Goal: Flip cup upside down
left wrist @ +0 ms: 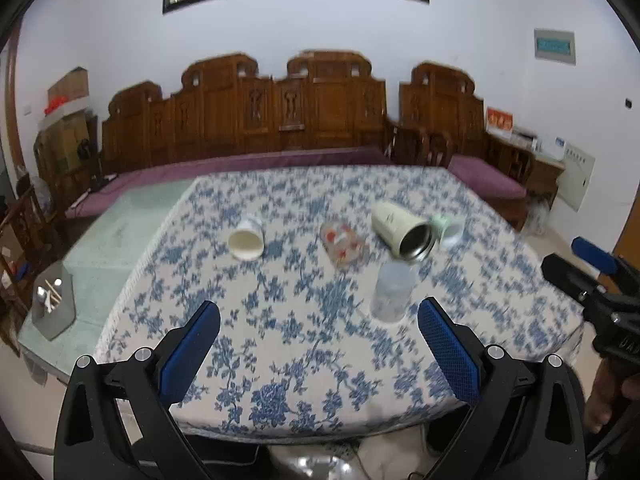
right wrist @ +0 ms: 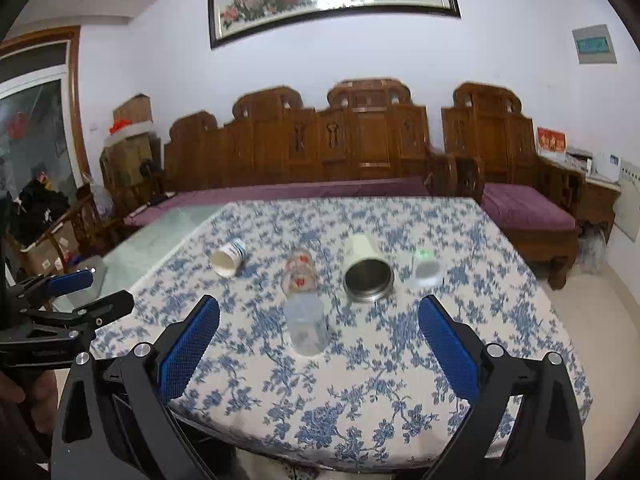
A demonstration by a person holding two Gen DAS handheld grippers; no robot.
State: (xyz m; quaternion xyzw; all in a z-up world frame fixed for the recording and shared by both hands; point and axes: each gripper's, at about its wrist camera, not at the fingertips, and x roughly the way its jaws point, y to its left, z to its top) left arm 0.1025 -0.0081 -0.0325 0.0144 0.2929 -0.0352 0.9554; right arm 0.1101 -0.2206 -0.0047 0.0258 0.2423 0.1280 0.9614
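Observation:
Several cups lie on their sides on the blue-flowered tablecloth (left wrist: 280, 344): a white paper cup (left wrist: 247, 239) (right wrist: 229, 258), a clear glass with red flowers (left wrist: 343, 244) (right wrist: 299, 274), a cream steel-lined mug (left wrist: 402, 230) (right wrist: 366, 270), and a small green-and-clear cup (left wrist: 450, 230) (right wrist: 426, 267). A frosted clear plastic cup (left wrist: 392, 292) (right wrist: 306, 326) lies nearest. My left gripper (left wrist: 318, 320) is open and empty, above the table's near edge. My right gripper (right wrist: 318, 316) is open and empty, facing the frosted cup; it also shows at the right edge of the left wrist view (left wrist: 580, 264).
A bare green glass tabletop (left wrist: 120, 236) extends left of the cloth, with a grey holder of sticks (left wrist: 54, 304) on it. A carved wooden sofa (left wrist: 280, 120) with purple cushions stands behind the table. The left gripper (right wrist: 80, 292) shows at the left of the right wrist view.

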